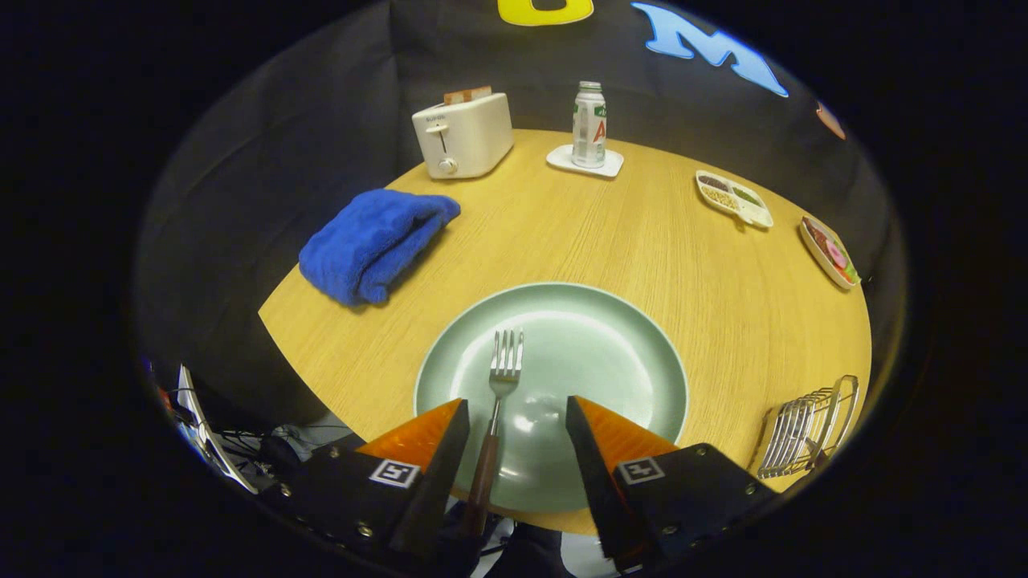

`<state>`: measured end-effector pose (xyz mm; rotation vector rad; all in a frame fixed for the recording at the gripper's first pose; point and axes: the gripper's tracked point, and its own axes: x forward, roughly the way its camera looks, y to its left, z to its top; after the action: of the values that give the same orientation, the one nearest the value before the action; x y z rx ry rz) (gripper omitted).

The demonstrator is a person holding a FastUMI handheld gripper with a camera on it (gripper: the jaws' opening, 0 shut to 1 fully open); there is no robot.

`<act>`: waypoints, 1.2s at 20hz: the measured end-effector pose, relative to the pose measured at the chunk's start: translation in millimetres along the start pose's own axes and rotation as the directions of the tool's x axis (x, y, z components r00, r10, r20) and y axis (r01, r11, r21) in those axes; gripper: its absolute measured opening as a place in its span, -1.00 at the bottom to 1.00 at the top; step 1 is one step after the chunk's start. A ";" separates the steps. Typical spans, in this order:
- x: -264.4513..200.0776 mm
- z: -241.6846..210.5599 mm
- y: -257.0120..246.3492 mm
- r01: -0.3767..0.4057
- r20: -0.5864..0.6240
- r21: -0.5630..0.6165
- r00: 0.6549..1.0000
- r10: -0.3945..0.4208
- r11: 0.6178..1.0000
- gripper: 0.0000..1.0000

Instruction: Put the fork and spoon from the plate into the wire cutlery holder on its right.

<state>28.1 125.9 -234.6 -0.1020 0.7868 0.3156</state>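
Steel tines and a dark brown handle mark the fork [498,409], which lies on the pale green plate [610,353] with its tines pointing away and its handle running back over the near rim. The handle is seen between the two fingers of the gripper [516,433], close against the left finger and well clear of the right one — the jaws stand wide, and nothing is held. No spoon can be made out on the plate.

The step in hand is judged to be the grasp of the fork. It would be done best if the gripper were shifted a little to the left, so that the handle is centred before the jaws are closed; otherwise the fork may be pushed sideways across the glazed surface. The handle should be taken just behind the neck, where it is thicker, and lifted level.

The wire cutlery holder [807,429] stands on the wooden table [642,233] to the right of the plate — the carry is short. Beyond, a blue towel [373,241], a toaster [463,135] and a bottle [589,124] are well apart from the work.
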 end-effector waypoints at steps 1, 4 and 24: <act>2.4 -6.2 1.6 -0.010 -0.031 0.011 0.999 0.011 1.000 0.26; 7.4 -24.6 5.9 -0.023 -0.122 0.034 0.992 0.027 0.999 0.18; -11.2 -10.5 -14.8 -0.050 -0.102 0.300 0.991 0.084 0.953 -0.99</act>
<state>18.2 107.0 -234.5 0.1916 0.9440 0.2541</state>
